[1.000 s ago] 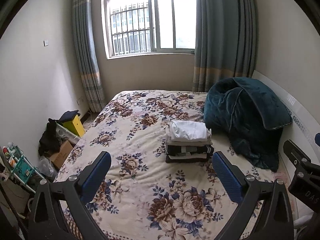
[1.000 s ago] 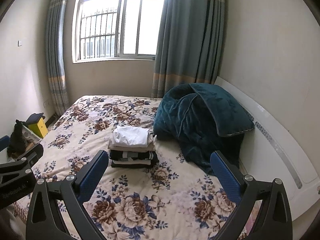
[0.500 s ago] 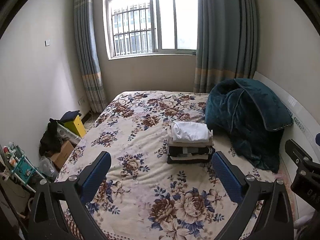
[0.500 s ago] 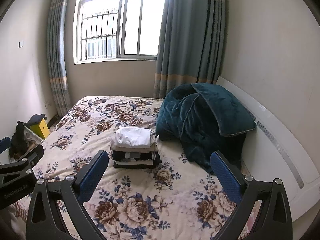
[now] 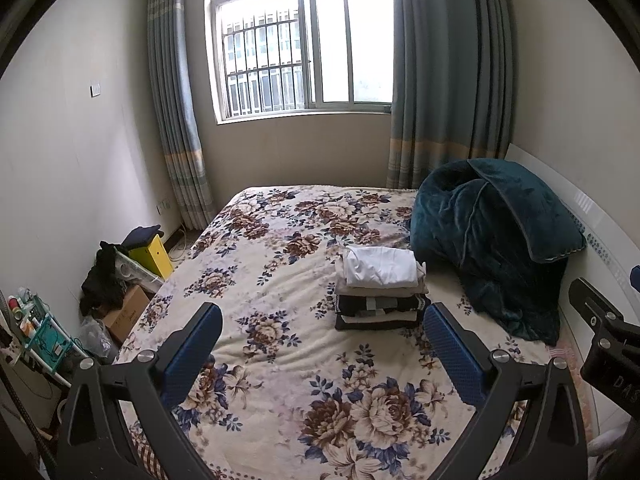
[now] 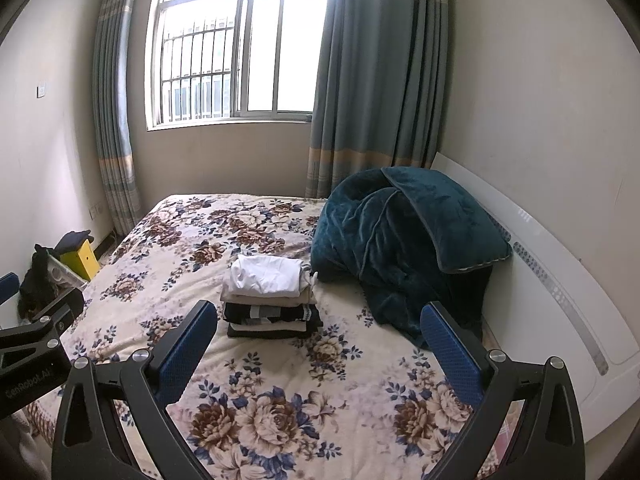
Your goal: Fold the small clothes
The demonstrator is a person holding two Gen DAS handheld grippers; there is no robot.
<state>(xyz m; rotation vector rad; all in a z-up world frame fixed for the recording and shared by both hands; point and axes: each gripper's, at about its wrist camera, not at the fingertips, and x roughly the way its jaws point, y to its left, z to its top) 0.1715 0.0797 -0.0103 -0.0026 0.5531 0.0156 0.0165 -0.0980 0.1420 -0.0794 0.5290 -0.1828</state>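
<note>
A: Report status, left to right.

B: Left gripper [image 5: 322, 338]: fingers spread wide, holding nothing, raised above the floral bedspread [image 5: 280, 280]; stack of folded clothes [image 5: 380, 288]: on the bedspread, white garment uppermost, just beside the teal blanket [image 5: 492, 240]; right gripper [image 6: 318, 338]: fingers spread wide, holding nothing.

A: Contact with the stack?

B: None; both grippers stand apart from it.

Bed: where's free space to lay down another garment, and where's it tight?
Free: the floral bedspread in front of the folded stack, under both open grippers, left and right; also the stretch from the stack toward the window-side edge and the left edge. Tight: the strip between the stack and the teal blanket by the white headboard.
</note>
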